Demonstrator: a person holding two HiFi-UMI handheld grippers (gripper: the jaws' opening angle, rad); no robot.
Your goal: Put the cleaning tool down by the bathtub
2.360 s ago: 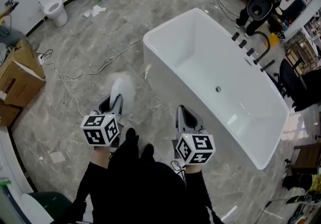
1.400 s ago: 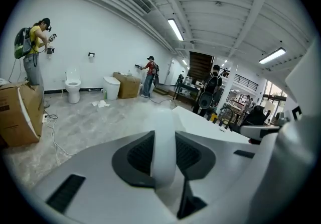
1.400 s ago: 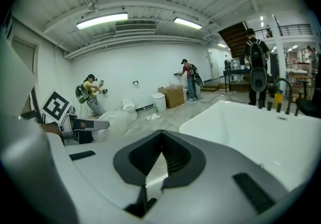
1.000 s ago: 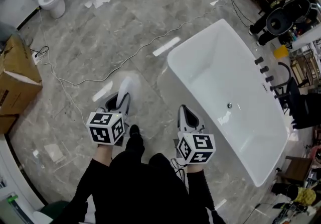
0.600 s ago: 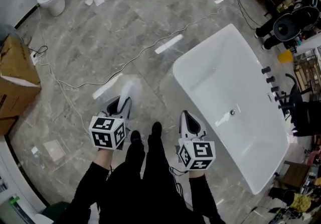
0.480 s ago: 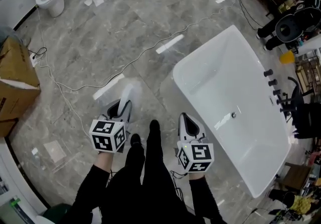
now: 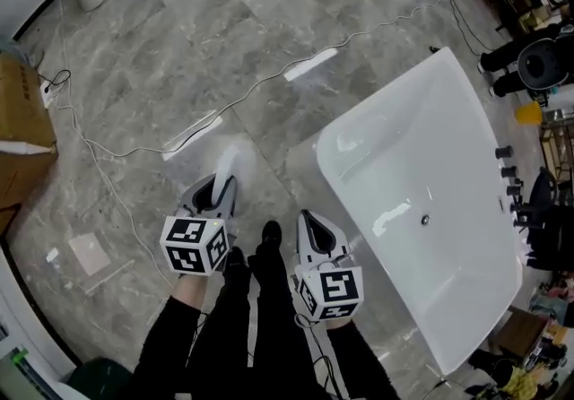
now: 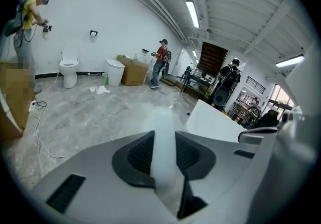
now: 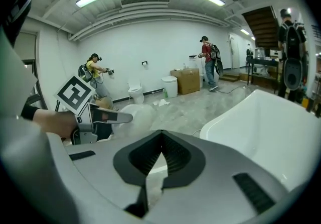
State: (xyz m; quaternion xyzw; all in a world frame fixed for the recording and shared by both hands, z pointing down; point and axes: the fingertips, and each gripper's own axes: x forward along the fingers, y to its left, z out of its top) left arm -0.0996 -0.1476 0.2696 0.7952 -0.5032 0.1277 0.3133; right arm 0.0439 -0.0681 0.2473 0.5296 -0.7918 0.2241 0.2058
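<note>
The pale cleaning tool (image 7: 230,161) sticks out ahead of your left gripper (image 7: 216,193), pinched between its jaws. The bathtub (image 7: 328,133) sits just right of your right gripper (image 7: 309,222). I'd lower the tool flat onto the floor (image 7: 134,75) close to the tub wall before letting go. The right gripper's jaws are clenched on nothing. Both grippers point forward and down, side by side.

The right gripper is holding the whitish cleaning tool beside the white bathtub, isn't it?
Not quite: the left gripper holds the whitish cleaning tool beside the white bathtub. The left gripper view shows it clamped between the jaws; the right gripper has its jaws closed on nothing.
</note>
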